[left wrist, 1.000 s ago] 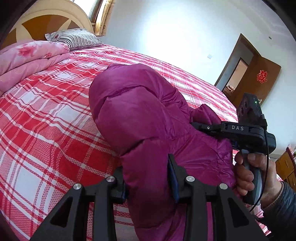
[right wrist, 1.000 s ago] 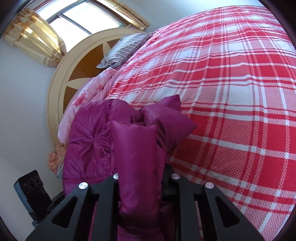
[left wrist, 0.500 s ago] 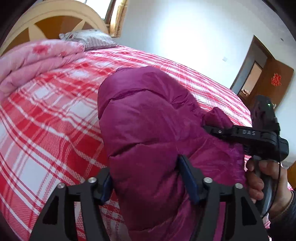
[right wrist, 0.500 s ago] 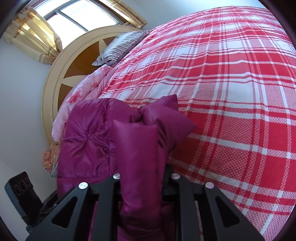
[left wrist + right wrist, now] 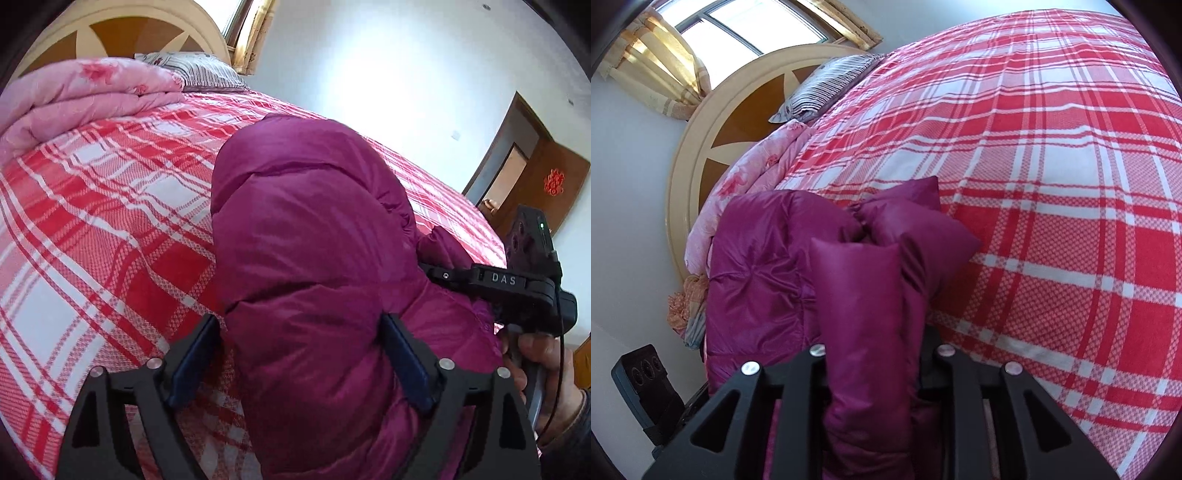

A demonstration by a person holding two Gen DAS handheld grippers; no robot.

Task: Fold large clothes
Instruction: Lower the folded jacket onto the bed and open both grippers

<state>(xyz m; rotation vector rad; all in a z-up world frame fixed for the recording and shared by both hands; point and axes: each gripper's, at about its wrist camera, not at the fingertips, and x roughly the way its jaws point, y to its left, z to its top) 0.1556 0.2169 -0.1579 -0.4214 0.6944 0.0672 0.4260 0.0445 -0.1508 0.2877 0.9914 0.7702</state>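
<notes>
My left gripper [image 5: 299,354] stands wide, its jaws having just been opening; the padded magenta jacket [image 5: 314,258] bulges between the blue pads [image 5: 192,358], and I see a sliver of gap on the left pad's side, while the right pad sits against the fabric without visibly pinching it — so I read this tool as released, not gripping. The jacket lies bunched on the red-and-white plaid bedspread [image 5: 92,229], near the bed's near edge. My right gripper [image 5: 875,354] is narrow and clamped on a thick fold of the same jacket, which rises between its fingers [image 5: 809,373] and puffs out beyond them. In the left wrist view the right gripper appears at the jacket's far side, held by a hand [image 5: 550,373] in a dark sleeve. Beyond — a folded pink quilt [image 5: 85,99], a striped pillow [image 5: 827,86] against the round headboard [image 5: 713,140], a curtained window [image 5: 738,26], and a brown door [image 5: 543,184].
</notes>
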